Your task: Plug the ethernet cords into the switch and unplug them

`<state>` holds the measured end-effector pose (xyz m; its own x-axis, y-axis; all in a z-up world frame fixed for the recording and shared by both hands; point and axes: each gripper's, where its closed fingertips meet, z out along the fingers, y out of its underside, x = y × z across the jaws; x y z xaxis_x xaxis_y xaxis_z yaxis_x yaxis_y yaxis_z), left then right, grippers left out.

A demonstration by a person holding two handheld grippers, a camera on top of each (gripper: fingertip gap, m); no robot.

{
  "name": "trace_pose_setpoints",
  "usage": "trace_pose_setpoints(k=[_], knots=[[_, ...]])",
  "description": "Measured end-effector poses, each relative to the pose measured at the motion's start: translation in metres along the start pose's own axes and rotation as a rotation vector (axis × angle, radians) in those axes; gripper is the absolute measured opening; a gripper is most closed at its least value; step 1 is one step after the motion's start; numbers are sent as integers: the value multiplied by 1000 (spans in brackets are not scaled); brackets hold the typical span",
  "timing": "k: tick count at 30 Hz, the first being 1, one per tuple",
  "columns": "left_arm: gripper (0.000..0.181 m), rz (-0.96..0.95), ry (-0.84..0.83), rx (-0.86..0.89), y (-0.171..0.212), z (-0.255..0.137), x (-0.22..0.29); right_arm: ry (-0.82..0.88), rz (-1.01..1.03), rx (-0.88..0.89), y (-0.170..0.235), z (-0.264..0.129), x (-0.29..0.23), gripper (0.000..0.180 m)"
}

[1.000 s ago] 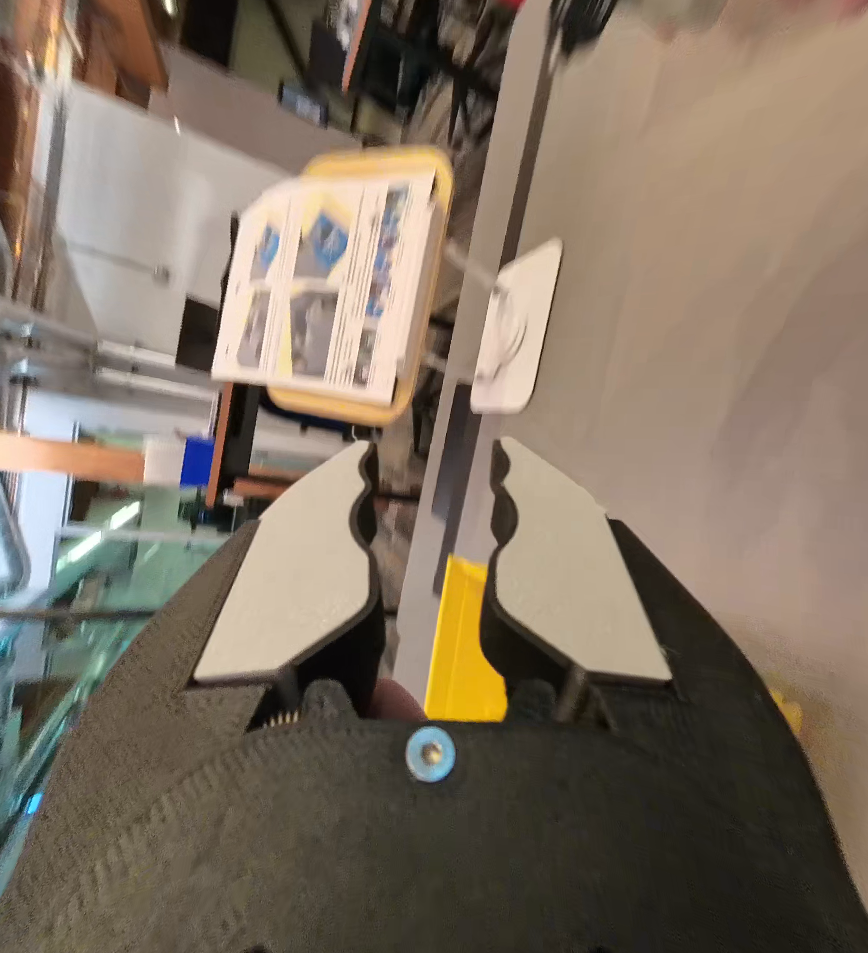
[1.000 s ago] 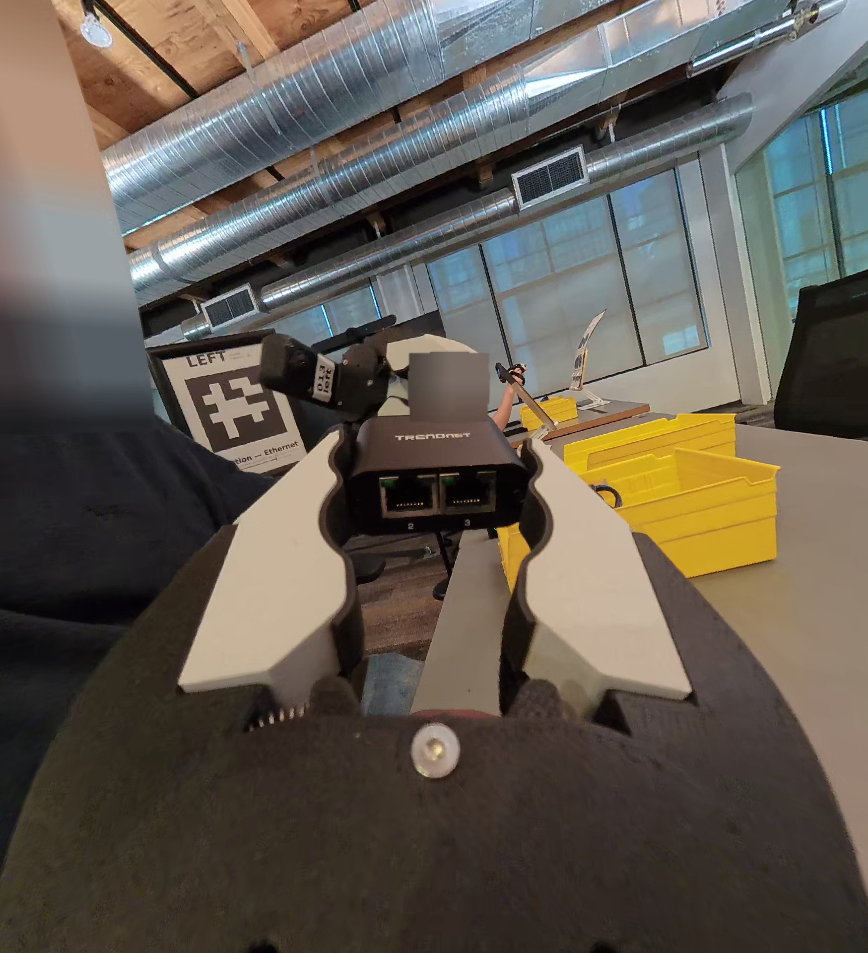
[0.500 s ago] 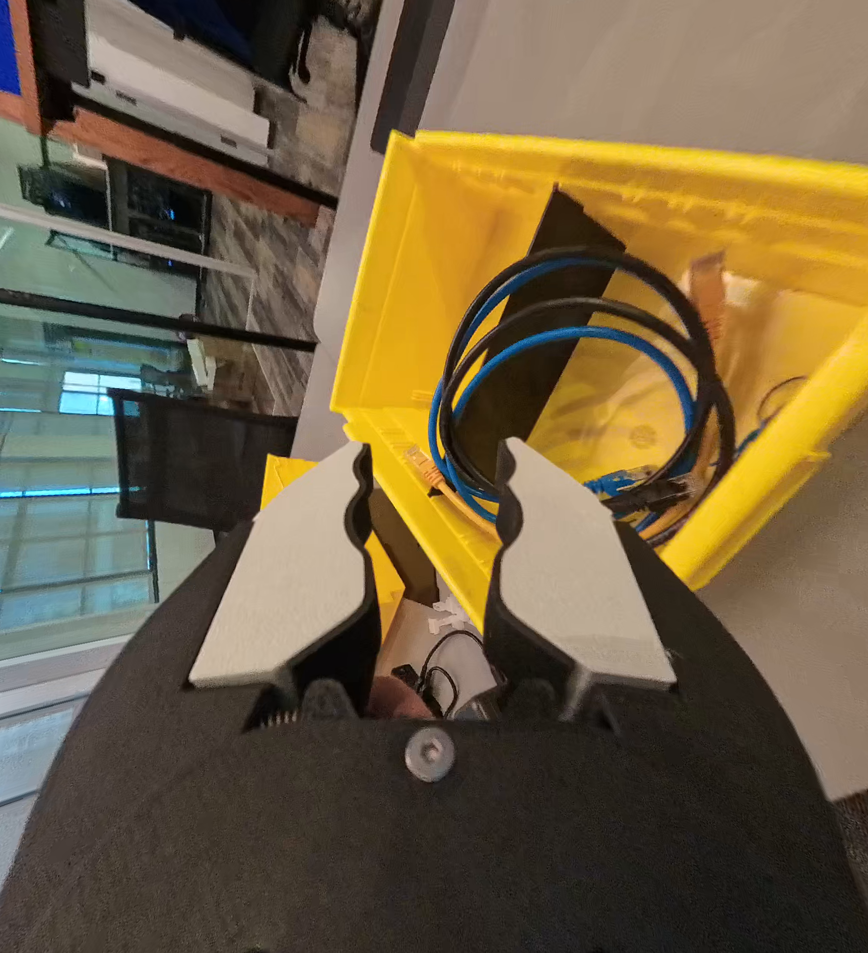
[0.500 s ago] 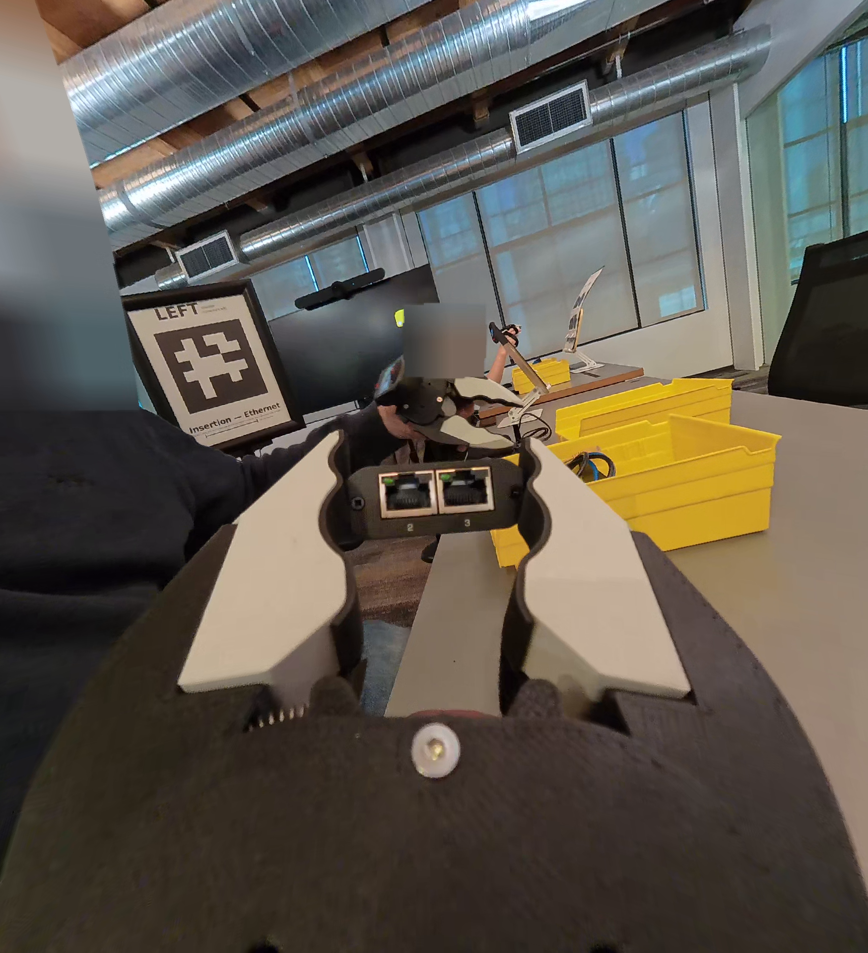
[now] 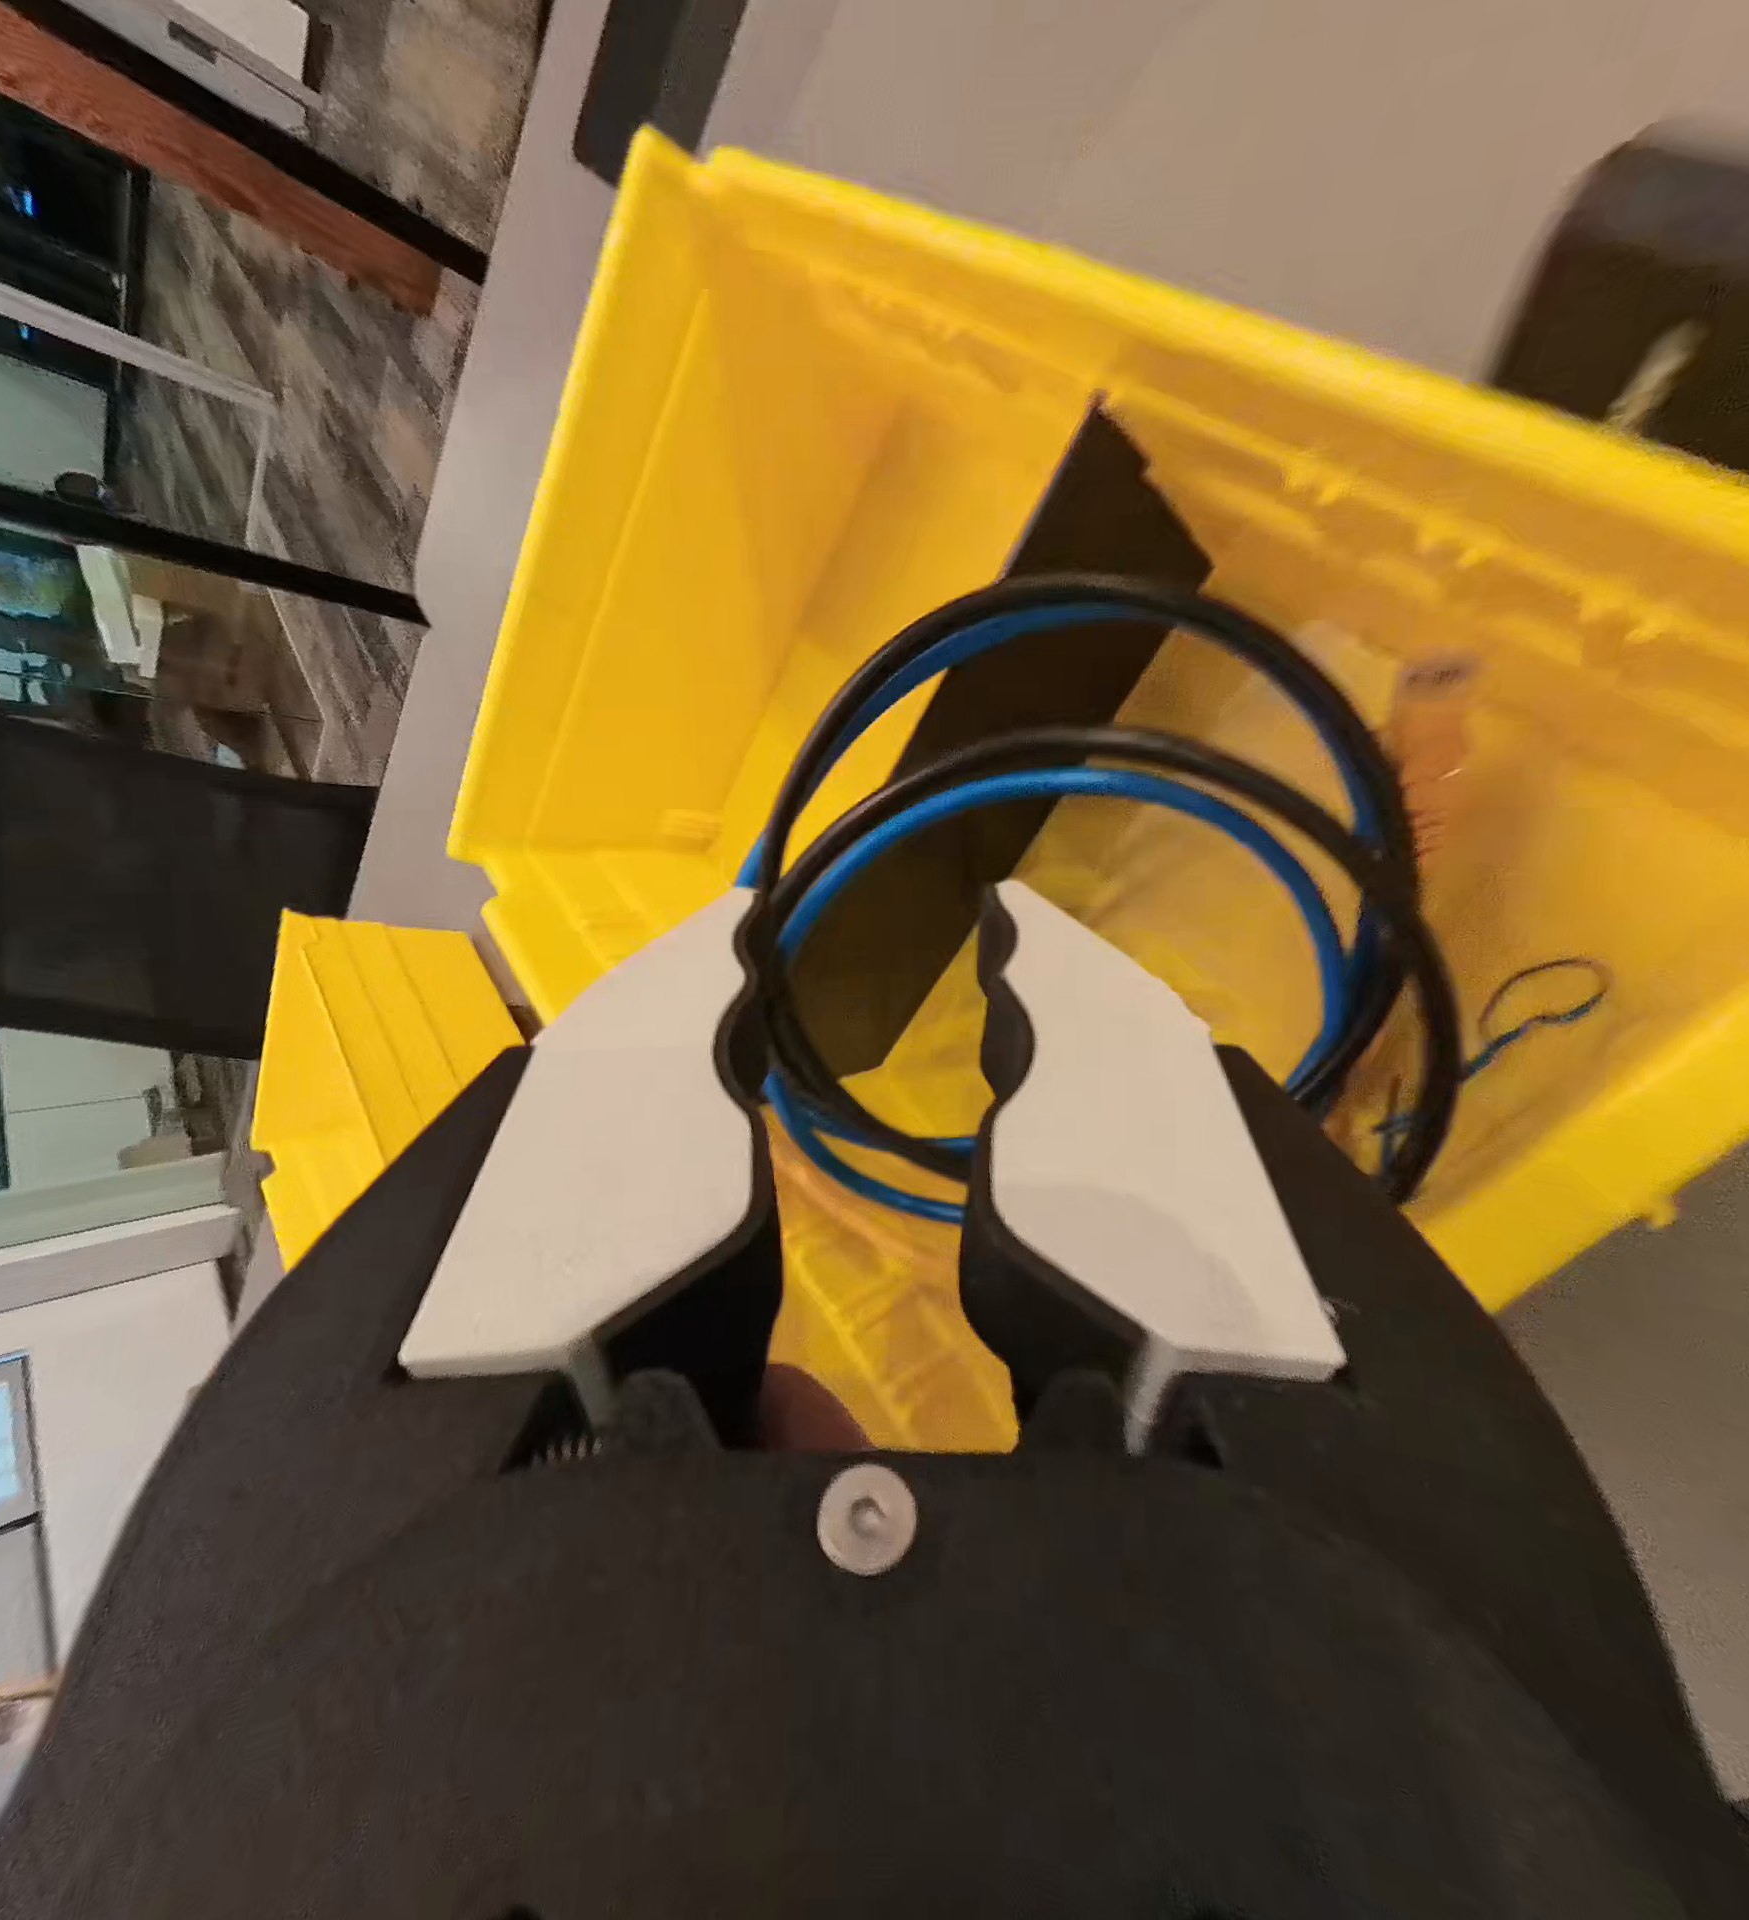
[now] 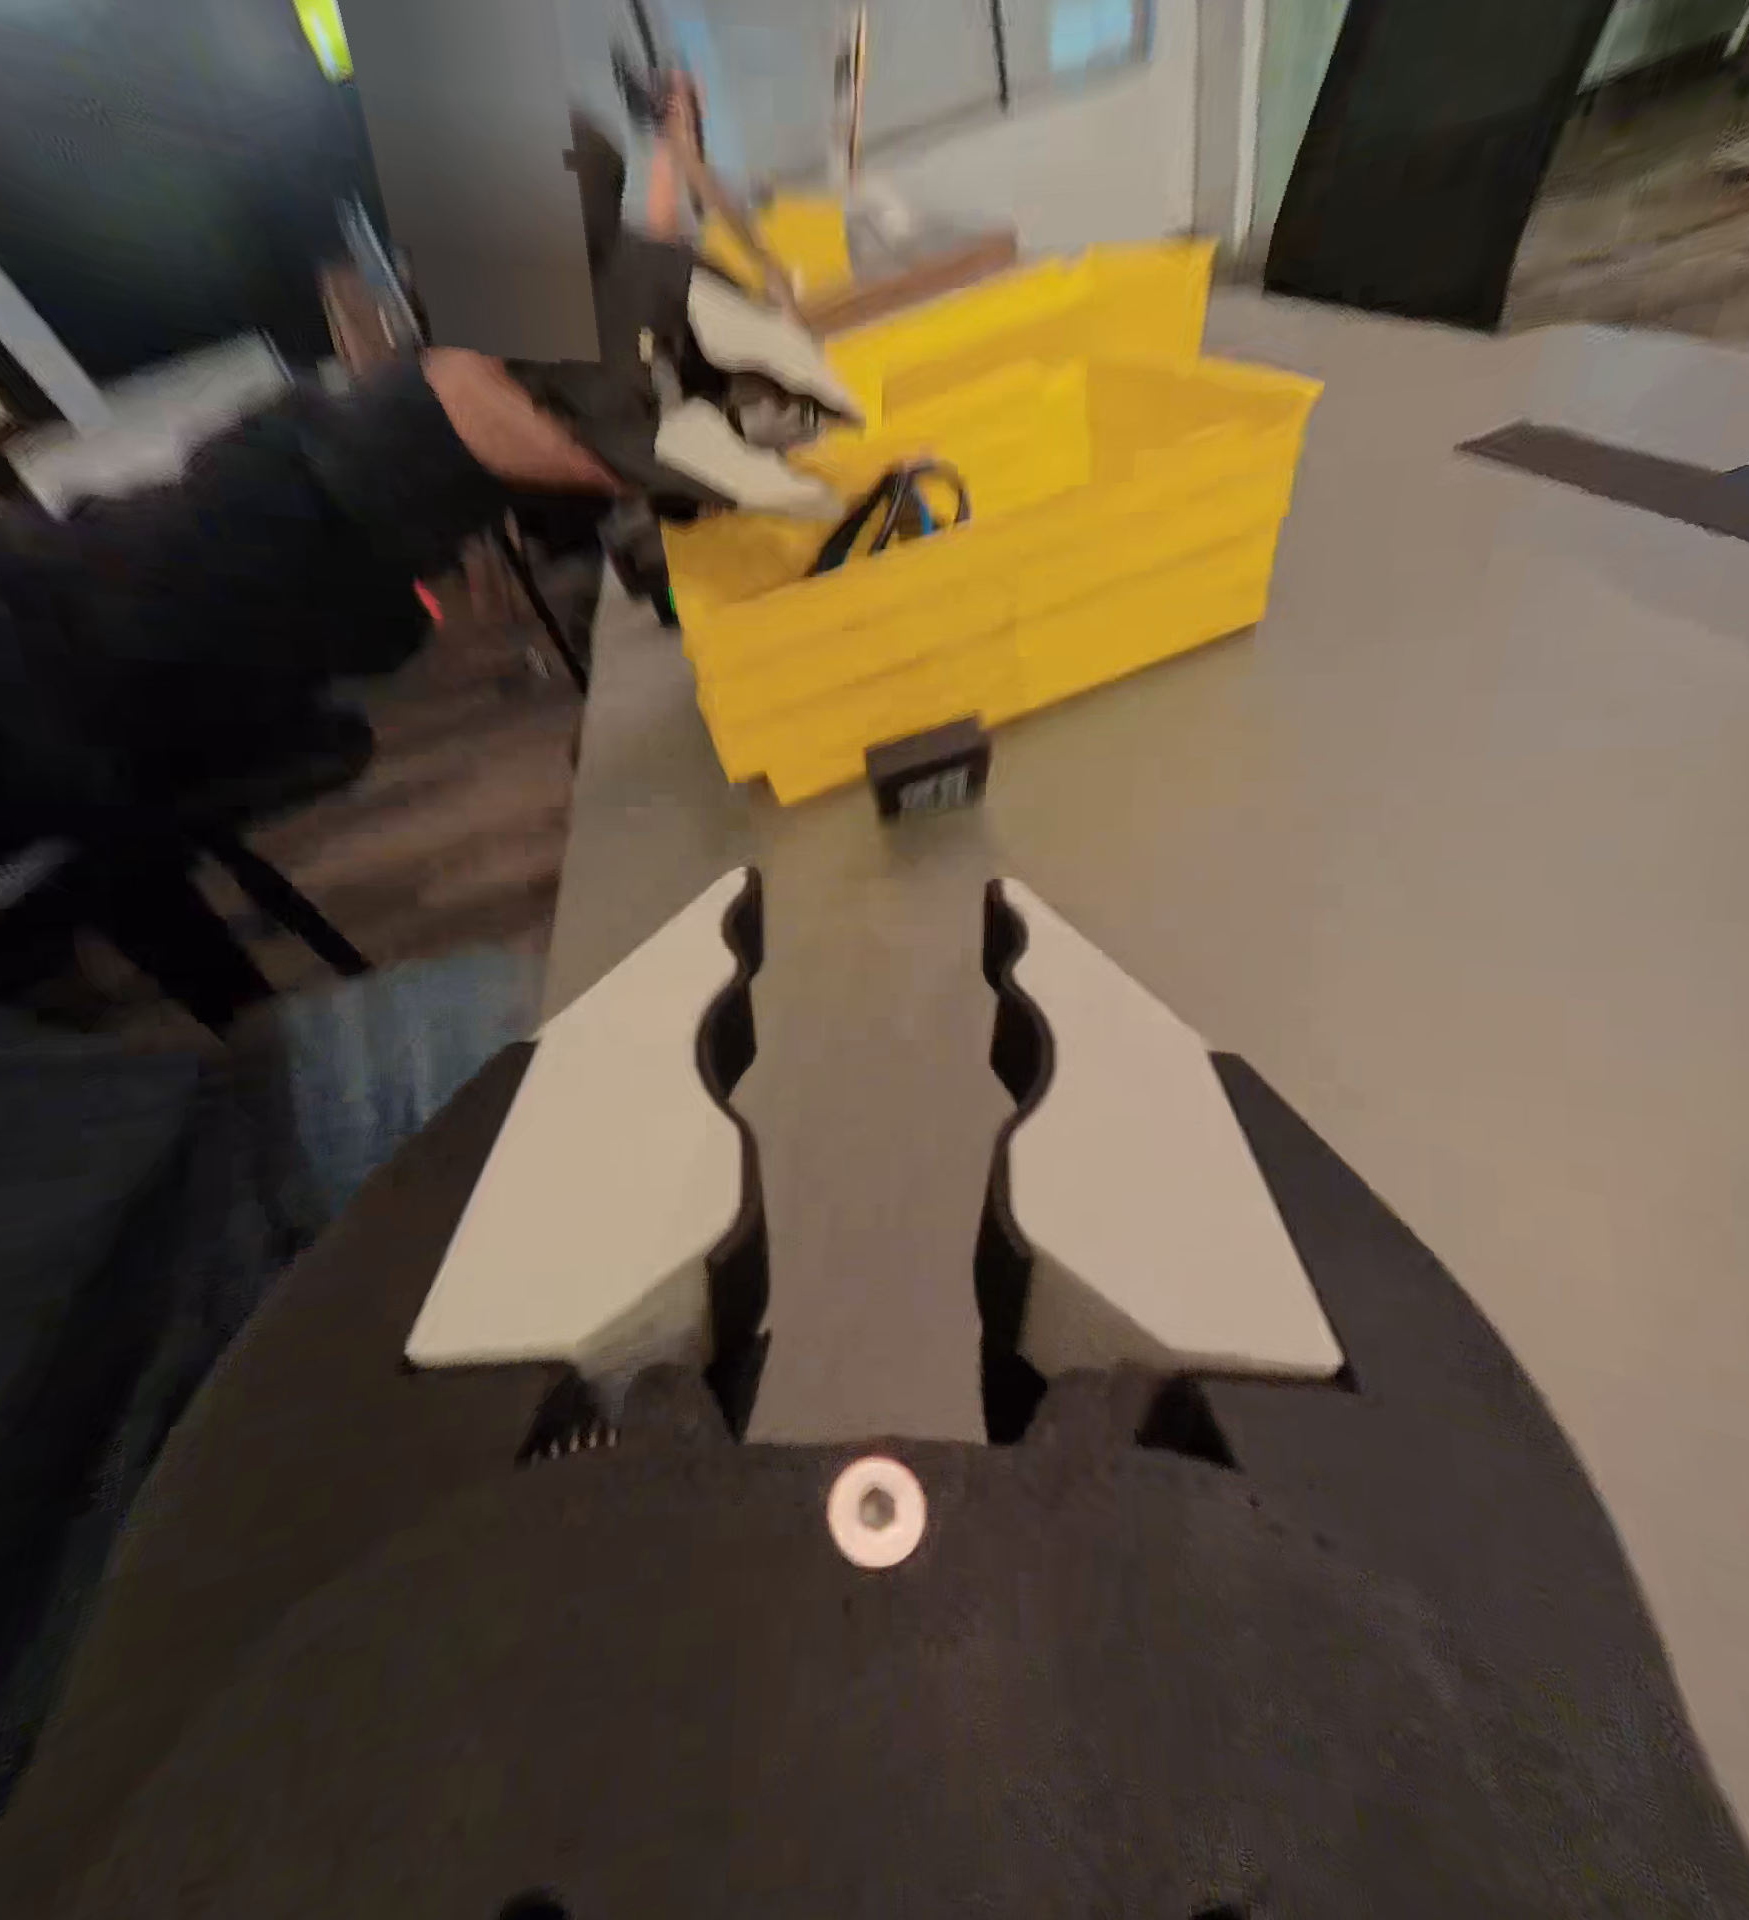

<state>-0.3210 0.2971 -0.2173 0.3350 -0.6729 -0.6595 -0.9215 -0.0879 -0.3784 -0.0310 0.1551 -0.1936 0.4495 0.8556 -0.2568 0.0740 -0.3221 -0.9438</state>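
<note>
Since half a second ago: the small black ethernet switch (image 6: 930,767) has left the right gripper's grip and now sits on the grey table (image 6: 1472,935), while the left gripper has pushed closer to the coiled cords.
Left gripper (image 5: 865,914): black body with pale grey fingers (image 5: 621,1143), spread apart and empty; it is turned on its side at the mouth of the yellow plastic bin (image 5: 1628,1174), and the coil's nearest loops pass between the fingertips and against the left finger, unpinched.
Ethernet cords (image 5: 1078,790): thin blue and black cables wound together in round loops, lying inside the yellow bin; the coil crosses a flat black divider panel (image 5: 1078,540) that stands in the bin.
Plug ends: something orange shows at the coil's far side, too blurred to name.
Person's arm: a dark sleeve (image 6: 257,561) reaches in from the left of the right wrist view, holding the left gripper (image 6: 828,457) over the bin's near left corner.
Yellow bin in the right wrist view (image 6: 1109,623): on the table, with further yellow bins (image 6: 1036,301) close behind it; the cords (image 6: 901,520) poke above its rim.
Switch position: just in front of the bin's near wall, touching or almost touching it, port face toward the camera, nothing plugged in.
Right gripper (image 6: 868,894): fingers parted with bare table between them, holding nothing, low over the table and well short of the switch.
Sharpness: the right wrist view is motion-blurred.
</note>
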Motion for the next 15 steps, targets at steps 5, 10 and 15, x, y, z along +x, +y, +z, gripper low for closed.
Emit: trace_pose_setpoints(k=[5, 10, 15], knots=[[39, -44, 14, 39, -11, 1, 23, -21, -171, -201, 27, 63, -34, 58], [38, -116, 0, 91, -8, -14, 18, 32, -192, -275, 41, 103, -8, 82], [37, -165, -47, 97, -4, -12, 11, 24, -239, -417, 60, 167, 17, 98]])
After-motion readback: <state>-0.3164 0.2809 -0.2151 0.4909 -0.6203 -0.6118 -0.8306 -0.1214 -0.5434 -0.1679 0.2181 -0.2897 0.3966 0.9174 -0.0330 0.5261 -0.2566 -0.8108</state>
